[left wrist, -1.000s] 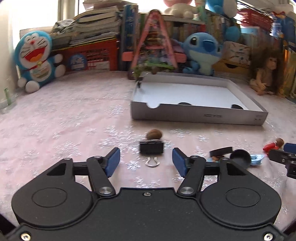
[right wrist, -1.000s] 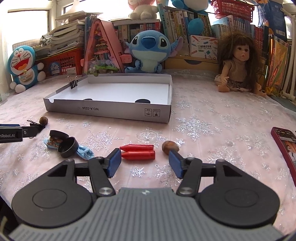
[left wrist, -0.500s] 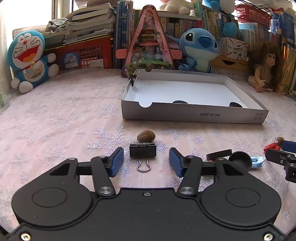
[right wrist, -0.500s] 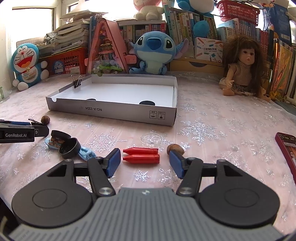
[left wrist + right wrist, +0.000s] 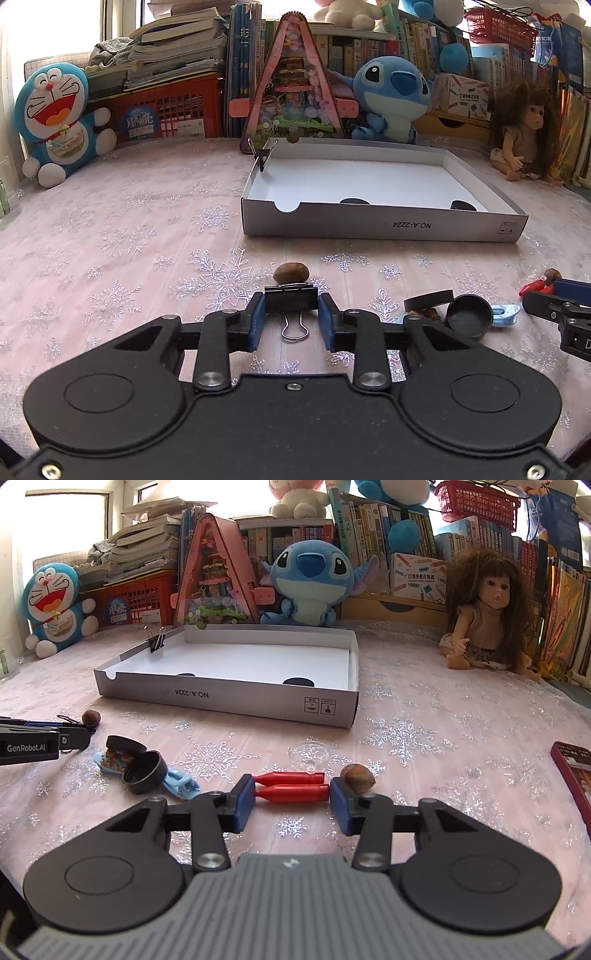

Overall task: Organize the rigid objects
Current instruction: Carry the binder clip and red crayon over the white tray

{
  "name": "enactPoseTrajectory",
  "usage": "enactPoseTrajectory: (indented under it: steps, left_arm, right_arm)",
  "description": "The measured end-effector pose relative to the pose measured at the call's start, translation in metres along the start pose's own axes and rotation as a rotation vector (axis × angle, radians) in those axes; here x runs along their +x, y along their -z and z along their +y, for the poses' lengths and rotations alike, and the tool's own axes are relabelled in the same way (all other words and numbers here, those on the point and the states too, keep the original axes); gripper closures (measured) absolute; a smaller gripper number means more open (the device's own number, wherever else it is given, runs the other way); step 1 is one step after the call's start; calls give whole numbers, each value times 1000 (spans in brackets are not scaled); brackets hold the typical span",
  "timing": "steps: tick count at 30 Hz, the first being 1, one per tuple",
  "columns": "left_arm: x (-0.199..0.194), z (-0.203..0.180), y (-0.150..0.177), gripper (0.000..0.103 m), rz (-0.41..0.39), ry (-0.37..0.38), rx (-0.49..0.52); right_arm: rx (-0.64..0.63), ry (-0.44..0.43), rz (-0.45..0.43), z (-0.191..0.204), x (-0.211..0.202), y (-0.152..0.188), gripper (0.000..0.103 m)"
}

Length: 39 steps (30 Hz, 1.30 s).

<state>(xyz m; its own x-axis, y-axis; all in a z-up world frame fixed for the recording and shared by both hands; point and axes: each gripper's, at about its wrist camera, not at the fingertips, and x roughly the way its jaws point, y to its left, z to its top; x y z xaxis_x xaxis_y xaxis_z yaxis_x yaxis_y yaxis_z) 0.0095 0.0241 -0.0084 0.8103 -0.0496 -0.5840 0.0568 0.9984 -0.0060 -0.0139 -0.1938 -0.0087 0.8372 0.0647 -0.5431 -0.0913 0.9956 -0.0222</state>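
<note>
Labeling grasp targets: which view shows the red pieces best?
Right wrist view: the red pieces lie centered between the right hand-held gripper pads, full length visible, both ends touching. Left wrist view shows only a red tip at the right edge, behind that gripper's finger.

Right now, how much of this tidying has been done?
Barely begun. Done: one binder clip is clipped on the wall of the white box. In hand: the left tongs have just closed onto a black binder clip, and the right tongs onto two red pieces; both still sit on the tablecloth. Left: two nuts, black caps and a blue piece.
</note>
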Motion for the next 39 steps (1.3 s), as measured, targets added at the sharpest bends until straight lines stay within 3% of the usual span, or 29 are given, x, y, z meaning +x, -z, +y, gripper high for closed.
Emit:
enactPoseTrajectory:
  steps: [22,39]
  left_arm:
    - [-27,-2,-21,74,-64,44,0]
    - [3,-2,-91,74,-55,103,-10]
  right_arm:
    - [16,2,-45,-7,-12,-17,53]
    - [109,-24,-11,-34,25,-78,53]
